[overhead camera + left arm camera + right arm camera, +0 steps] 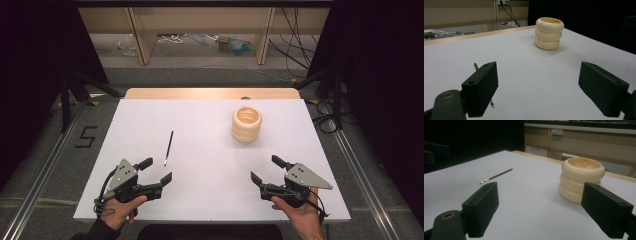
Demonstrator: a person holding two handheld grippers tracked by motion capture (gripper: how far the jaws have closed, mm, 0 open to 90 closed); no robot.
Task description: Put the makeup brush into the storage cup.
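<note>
Left gripper (156, 170) and right gripper (264, 169) are held low at near table edge (210, 219), jaws apart, nothing clamped, pen (168, 147) just beyond left.

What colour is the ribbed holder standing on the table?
The ribbed holder is cream, a pale yellowish ivory all over; the right gripper view shows it best.

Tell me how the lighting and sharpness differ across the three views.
High view: bright, even light on the white table, dark at both sides. Left gripper view: cream holder sharp with a soft shadow, near tongs slightly soft. Right gripper view: dimmer, pen a little blurred.
</note>
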